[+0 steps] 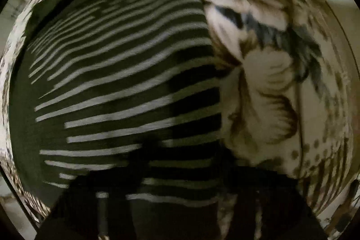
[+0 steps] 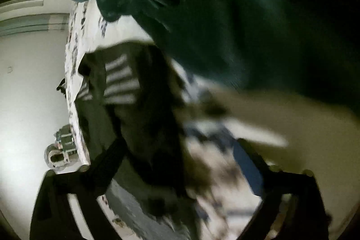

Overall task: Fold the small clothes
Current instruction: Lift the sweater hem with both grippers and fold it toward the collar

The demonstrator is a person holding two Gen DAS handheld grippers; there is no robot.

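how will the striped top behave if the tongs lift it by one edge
The striped top will probably go floppy and drape: it lies flat and soft on the printed sheet. Likely light for its size, being thin knit. It may drag or bunch on the sheet, which is already rumpled beside it.

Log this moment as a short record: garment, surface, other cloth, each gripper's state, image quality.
garment: dark striped garment lying on the printed sheet
surface: pale printed sheet, rumpled beside the garment
other cloth: dark green cloth bunched at the far side, close to the right camera
left gripper: down at the garment's near edge, jaws narrow; a grip on the fabric cannot be made out
right gripper: open, nothing between its fingers
image quality: dim, motion-blurred
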